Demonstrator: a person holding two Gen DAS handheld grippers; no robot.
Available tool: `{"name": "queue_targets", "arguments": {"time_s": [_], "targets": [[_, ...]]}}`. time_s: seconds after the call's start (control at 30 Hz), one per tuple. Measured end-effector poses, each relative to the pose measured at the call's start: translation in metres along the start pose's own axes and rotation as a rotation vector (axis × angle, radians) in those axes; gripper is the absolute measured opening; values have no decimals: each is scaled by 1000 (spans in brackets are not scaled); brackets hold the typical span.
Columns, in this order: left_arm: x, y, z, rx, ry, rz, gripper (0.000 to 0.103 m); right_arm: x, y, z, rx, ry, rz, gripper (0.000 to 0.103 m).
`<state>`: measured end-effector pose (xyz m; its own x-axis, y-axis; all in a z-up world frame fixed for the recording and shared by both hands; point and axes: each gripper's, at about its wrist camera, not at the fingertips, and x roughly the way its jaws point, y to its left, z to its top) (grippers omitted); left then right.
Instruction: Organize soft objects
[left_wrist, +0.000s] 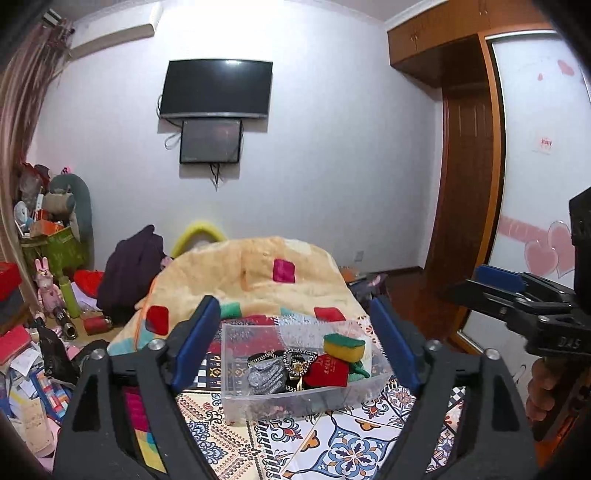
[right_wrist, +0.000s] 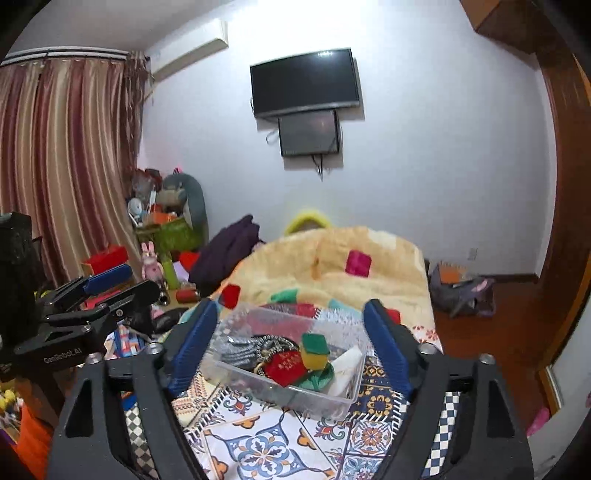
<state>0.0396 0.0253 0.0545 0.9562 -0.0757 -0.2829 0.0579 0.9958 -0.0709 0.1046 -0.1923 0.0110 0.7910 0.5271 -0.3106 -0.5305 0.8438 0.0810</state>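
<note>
Left wrist view: your left tool (left_wrist: 295, 339) and right tool (right_wrist: 291, 339) both spread apart, empty, above clear bin (left_wrist: 280, 402) holding sponge (left_wrist: 343, 346) on bed (left_wrist: 332, 443).

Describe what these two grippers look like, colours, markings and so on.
Both are matte black frames with silver round bolts at the joints and ribbed blue pads on the fingers. The left gripper shows white lettering "GenRobot.AI" on its side in the right wrist view; the right gripper shows raised letters reading roughly "DAS" in the left wrist view. A bare hand grips the right one's handle. No cables visible.
</note>
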Motion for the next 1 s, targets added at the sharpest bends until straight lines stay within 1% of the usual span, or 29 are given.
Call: {"name": "queue_targets", "arguments": {"time_s": [0.07, 0.1, 0.13, 0.2, 0.4, 1.0], "targets": [[-7, 0, 0, -4, -15, 5, 94, -6, 4, 2, -2, -21, -2, 89], [-10, 0, 0, -6, -21, 6, 96, -7, 4, 2, -2, -27, -1, 92], [-12, 0, 1, -6, -27, 7, 98, -9, 6, 2, 0, -36, -2, 97], [-16, -1, 0, -3, -38, 11, 101, -13, 8, 1, 0, -49, -5, 103], [-17, -4, -3, 9, -40, 13, 102, -15, 16, -2, -19, -61, -12, 103], [-20, -8, -5, 20, -37, 24, 102, -22, 12, -10, -6, -58, -14, 103]]}}
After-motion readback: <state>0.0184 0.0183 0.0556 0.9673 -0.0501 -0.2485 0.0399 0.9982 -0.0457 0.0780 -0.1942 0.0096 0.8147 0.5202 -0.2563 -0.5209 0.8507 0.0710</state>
